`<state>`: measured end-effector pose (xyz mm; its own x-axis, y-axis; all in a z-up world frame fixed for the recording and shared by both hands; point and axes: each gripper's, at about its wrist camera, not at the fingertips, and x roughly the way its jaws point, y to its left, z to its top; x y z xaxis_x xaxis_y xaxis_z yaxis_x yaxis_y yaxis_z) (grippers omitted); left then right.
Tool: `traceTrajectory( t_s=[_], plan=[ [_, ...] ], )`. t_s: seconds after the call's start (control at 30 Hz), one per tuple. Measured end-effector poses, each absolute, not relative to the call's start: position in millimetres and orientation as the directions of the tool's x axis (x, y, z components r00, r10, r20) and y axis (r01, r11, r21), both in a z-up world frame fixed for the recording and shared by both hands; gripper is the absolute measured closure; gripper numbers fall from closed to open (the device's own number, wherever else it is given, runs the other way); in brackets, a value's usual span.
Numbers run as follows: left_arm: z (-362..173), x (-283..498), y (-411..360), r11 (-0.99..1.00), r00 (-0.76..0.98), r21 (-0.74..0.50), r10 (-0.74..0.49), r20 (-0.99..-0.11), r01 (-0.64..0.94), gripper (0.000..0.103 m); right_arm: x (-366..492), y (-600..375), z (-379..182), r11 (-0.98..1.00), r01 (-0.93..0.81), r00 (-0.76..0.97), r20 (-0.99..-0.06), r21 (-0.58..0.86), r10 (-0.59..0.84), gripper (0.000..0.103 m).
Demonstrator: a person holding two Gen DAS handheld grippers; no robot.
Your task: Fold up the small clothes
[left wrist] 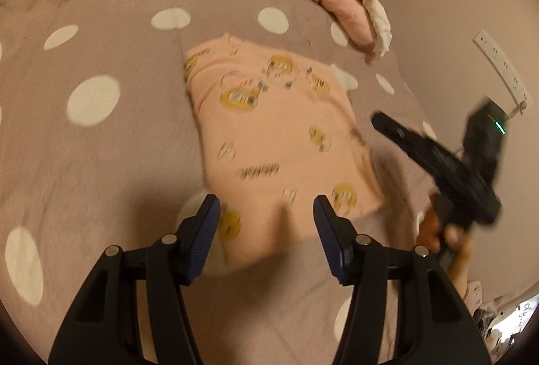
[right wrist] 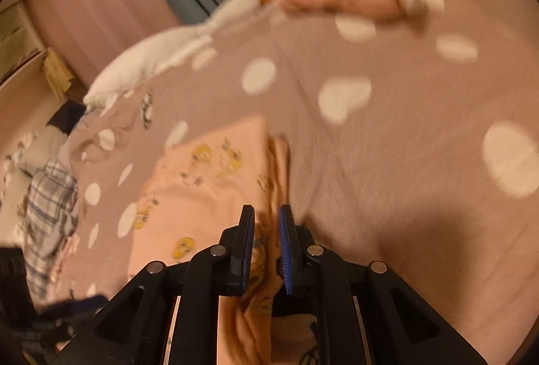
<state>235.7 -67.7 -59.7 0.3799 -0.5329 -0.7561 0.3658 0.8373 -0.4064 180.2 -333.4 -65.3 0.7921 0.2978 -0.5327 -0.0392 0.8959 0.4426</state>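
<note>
Garment: peach shirt [left wrist: 279, 129] lying mid-bed, already folded into a rough rectangle; right edge doubled over.
Bed: spotted cover [left wrist: 101, 146] under everything.
Left gripper [left wrist: 266, 223]: fingers released, hovering over shirt's near edge, nothing between them.
Right gripper [right wrist: 266, 240]: fingers nearly clenched above shirt's right edge; cloth seen through the slit, pinched or merely behind, cannot tell.
Done pile: pink and white folded pieces [left wrist: 350, 11] near bed's far right corner.
Left to do: probably one last fold, then onto pile; plaid garment [right wrist: 50, 196] at bed's left edge possibly next.
</note>
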Motion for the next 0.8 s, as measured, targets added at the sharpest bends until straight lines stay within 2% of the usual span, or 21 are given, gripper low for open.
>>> traceTrajectory(
  t_s=[0.07, 0.13, 0.23, 0.37, 0.43, 0.67, 0.8],
  plan=[
    [-57, 245, -73, 0.826, 0.389, -0.431, -0.555, -0.735, 0.364, 0.047, 172, -325, -58, 0.882, -0.13, 0.795, -0.483, 0.454, 0.366, 0.09],
    [-55, 257, -82, 0.825, 0.402, -0.437, -0.559, -0.725, 0.359, 0.055, 171, -314, -60, 0.87, -0.19, 0.769, -0.481, 0.455, 0.42, 0.09],
    [-60, 278, -93, 0.844, 0.42, -0.411, -0.53, -0.737, 0.344, 0.064, 181, -298, -81, 0.858, -0.218, 0.71, -0.527, 0.466, 0.467, 0.09],
    [-85, 309, -100, 0.877, 0.386, -0.386, -0.475, -0.791, 0.287, 0.068, 190, -285, -107, 0.875, -0.231, 0.639, -0.611, 0.426, 0.466, 0.09],
    [-96, 320, -101, 0.885, 0.38, -0.382, -0.461, -0.802, 0.268, 0.076, 191, -287, -110, 0.858, -0.247, 0.625, -0.603, 0.45, 0.496, 0.09],
    [-64, 349, -98, 0.891, 0.454, -0.375, -0.454, -0.766, 0.257, 0.074, 191, -299, -116, 0.793, -0.275, 0.595, -0.551, 0.544, 0.585, 0.09],
    [-65, 369, -105, 0.915, 0.463, -0.32, -0.401, -0.791, 0.246, 0.072, 187, -299, -116, 0.774, -0.292, 0.596, -0.526, 0.562, 0.607, 0.09]
  ],
)
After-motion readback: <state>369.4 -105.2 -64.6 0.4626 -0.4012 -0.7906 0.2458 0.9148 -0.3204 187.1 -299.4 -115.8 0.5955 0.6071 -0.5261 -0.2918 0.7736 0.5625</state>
